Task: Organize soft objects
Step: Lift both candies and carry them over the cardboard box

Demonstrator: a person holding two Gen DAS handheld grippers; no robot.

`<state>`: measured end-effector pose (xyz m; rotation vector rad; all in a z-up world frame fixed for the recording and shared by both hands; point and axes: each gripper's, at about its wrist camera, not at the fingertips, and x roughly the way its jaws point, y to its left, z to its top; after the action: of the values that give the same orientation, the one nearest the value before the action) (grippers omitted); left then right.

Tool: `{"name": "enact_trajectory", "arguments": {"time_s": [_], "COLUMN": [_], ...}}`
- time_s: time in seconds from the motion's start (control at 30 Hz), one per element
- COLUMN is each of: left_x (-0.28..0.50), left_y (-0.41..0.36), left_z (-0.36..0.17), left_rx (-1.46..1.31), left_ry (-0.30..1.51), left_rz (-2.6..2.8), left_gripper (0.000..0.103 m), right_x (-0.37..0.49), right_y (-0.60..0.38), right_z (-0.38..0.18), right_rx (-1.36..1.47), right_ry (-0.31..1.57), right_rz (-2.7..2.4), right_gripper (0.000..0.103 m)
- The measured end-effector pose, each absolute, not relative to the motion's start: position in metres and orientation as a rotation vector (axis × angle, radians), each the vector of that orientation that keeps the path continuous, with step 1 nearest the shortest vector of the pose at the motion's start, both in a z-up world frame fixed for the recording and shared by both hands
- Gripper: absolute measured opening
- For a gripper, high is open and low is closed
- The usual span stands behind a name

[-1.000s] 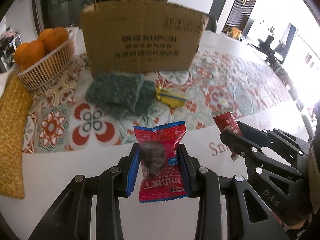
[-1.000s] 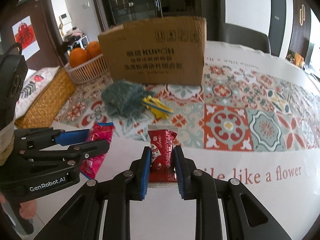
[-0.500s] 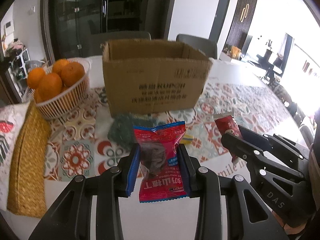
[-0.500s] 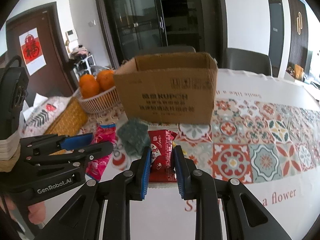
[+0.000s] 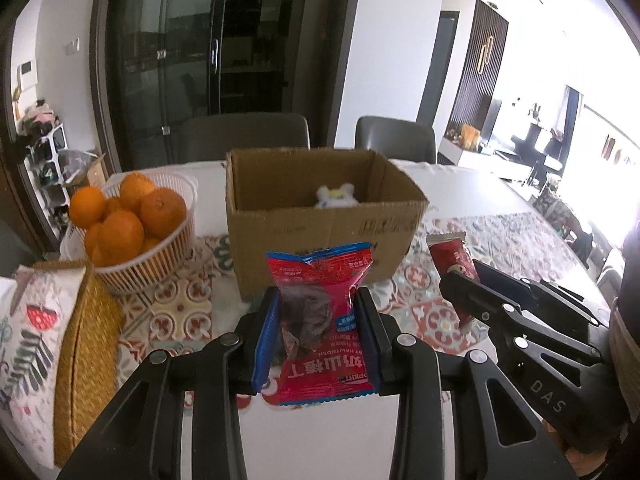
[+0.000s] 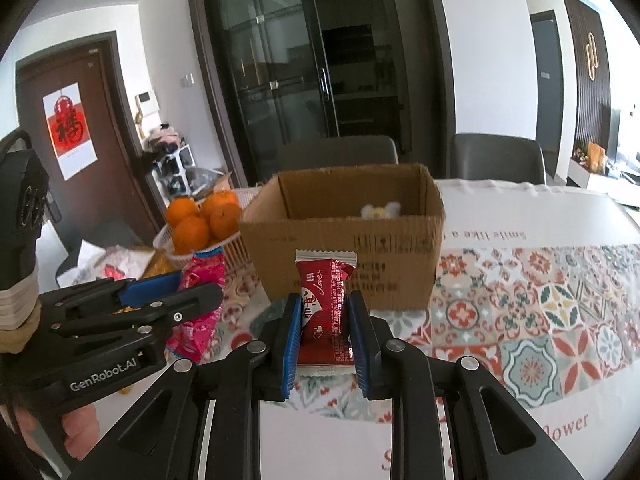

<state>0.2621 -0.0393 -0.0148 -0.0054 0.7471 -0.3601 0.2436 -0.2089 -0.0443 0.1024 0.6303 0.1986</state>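
My left gripper [image 5: 318, 320] is shut on a pink snack packet [image 5: 320, 320], held upright above the table. The right gripper [image 6: 325, 322] is shut on a smaller red candy packet [image 6: 325, 312]. Each gripper shows in the other's view: the right one [image 5: 466, 280] with its red packet [image 5: 452, 262], the left one [image 6: 200, 284] with the pink packet [image 6: 198, 304]. Straight ahead stands an open cardboard box [image 5: 320, 232], [image 6: 344, 248]. A small white plush toy [image 5: 338, 196], [image 6: 380, 210] peeks over its front wall from inside.
A white basket of oranges [image 5: 128, 220] stands left of the box. A yellow woven mat [image 5: 82, 344] and a printed cushion [image 5: 24, 344] lie at the left edge. The patterned tablecloth [image 6: 540, 300] spreads to the right. Grey chairs [image 5: 394, 140] stand behind the table.
Both grippers have risen with their packets and tilted up. The box's inside and the plush toy have come into sight. The green cloth and yellow item below have dropped out of sight.
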Motion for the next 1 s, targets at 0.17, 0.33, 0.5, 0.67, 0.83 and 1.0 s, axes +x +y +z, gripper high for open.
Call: {"name": "enact_trajectory", "arguments": {"time_s": [0.17, 0.33, 0.5, 0.67, 0.83, 1.0], "left_x": [0.271, 0.281, 0.292, 0.307, 0.324, 0.339], "left_y": [-0.037, -0.036, -0.037, -0.039, -0.043, -0.049], "left_z": [-0.003, 0.008, 0.018, 0.027, 0.031, 0.032], "left_rx": [-0.007, -0.009, -0.008, 0.003, 0.019, 0.033], "left_ry": [0.714, 0.680, 0.650, 0.622, 0.607, 0.603], "left_rz": [-0.357, -0.358, -0.361, -0.363, -0.366, -0.364], "left_gripper": [0.037, 0.037, 0.037, 0.037, 0.037, 0.037], "right_x": [0.251, 0.262, 0.274, 0.288, 0.304, 0.322], "right_y": [-0.207, -0.206, -0.207, -0.208, -0.211, -0.213], "right_z": [-0.031, -0.019, -0.006, 0.002, 0.007, 0.005], "right_rx": [0.098, 0.088, 0.079, 0.079, 0.081, 0.081], "right_ry": [0.595, 0.567, 0.534, 0.512, 0.502, 0.511], "right_rz": [0.200, 0.203, 0.203, 0.207, 0.206, 0.214], "right_gripper": [0.025, 0.025, 0.025, 0.025, 0.025, 0.025]}}
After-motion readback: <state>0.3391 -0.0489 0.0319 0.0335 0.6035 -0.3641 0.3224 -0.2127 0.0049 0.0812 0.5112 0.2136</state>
